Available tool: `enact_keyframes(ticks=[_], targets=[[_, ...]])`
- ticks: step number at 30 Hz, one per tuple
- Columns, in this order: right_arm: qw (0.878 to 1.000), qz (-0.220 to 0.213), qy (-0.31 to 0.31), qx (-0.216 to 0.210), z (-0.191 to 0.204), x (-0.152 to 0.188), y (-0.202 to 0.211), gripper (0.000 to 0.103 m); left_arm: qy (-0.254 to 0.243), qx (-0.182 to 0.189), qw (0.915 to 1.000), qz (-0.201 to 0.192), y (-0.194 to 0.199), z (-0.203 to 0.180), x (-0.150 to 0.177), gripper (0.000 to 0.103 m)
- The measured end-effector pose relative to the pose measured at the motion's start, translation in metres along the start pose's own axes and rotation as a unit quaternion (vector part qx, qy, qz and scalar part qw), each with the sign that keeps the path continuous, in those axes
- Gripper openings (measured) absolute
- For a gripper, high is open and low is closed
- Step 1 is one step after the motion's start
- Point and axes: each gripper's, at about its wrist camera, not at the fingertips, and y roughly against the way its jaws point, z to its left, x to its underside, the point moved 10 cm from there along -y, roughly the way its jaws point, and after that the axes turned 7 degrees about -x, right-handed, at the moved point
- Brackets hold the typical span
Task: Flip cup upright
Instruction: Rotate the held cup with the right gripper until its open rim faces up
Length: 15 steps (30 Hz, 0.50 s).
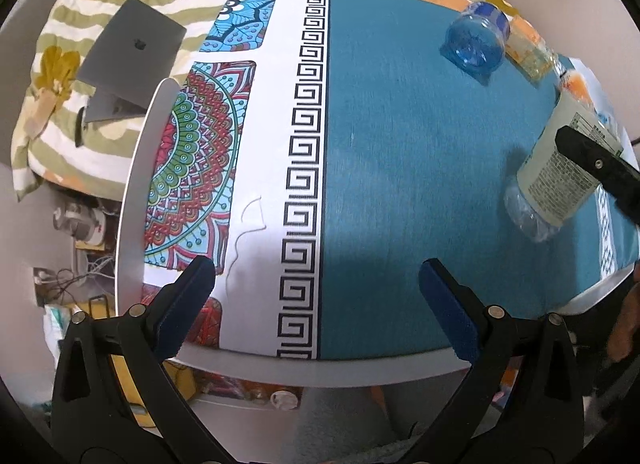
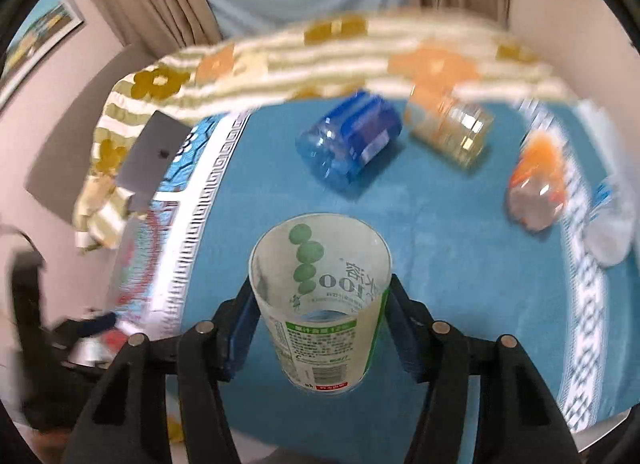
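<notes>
Between our right gripper's point(image 2: 320, 328) blue-padded fingers point(image 2: 240, 328) we hold the cup point(image 2: 320, 304), clamped on both sides of its labelled wall, its open mouth facing the camera and tilted up and away from the fingers. In the left wrist view the same cup point(image 1: 560, 172) shows far to the right of our left fingers, slanted above the cloth with one black finger point(image 1: 600, 168) of the right gripper across its label.

Our left gripper point(image 1: 316, 304) holds nothing; its fingers point(image 1: 188, 304) stand wide apart over the near edge of the table point(image 1: 280, 368).

Ahead of the right fingers, on the teal cloth point(image 2: 440, 244), a blue bottle point(image 2: 348, 140) lies on its side. Just right of it lies a clear yellowish container point(image 2: 452, 128), and further right an orange-labelled bottle point(image 2: 538, 188), both blurred. Beyond the left fingers runs the cloth's black key-pattern border point(image 1: 306, 168), with a mandala print point(image 1: 200, 164) to its left. Past the table's far-left edge a grey laptop point(image 1: 132, 52) rests on a floral, striped quilt point(image 1: 60, 24).
</notes>
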Motion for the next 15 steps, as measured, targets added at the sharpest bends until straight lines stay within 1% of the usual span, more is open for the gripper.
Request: enact_keyframes(ticks=[2,6,9,15], targets=[[0.999,-0.038,0.03,0.021,0.007,0.005,0.005,0.055,-0.009,-0.005,0.9999,-0.003,0.0,0.001,0.003,0.103],[0.994,-0.087,0.06,0.037,0.01,0.011,0.011,0.055,-0.02,-0.01,0.9997,-0.002,-0.003,0.0,0.012,0.103],[0.992,-0.101,0.06,0.037,0.008,0.016,0.014,0.055,-0.023,-0.014,0.9997,0.0,-0.005,-0.001,0.017,0.103],[0.993,-0.106,0.05,0.033,0.011,0.03,0.017,0.056,-0.018,-0.006,0.9998,0.001,-0.003,-0.003,0.024,0.103]])
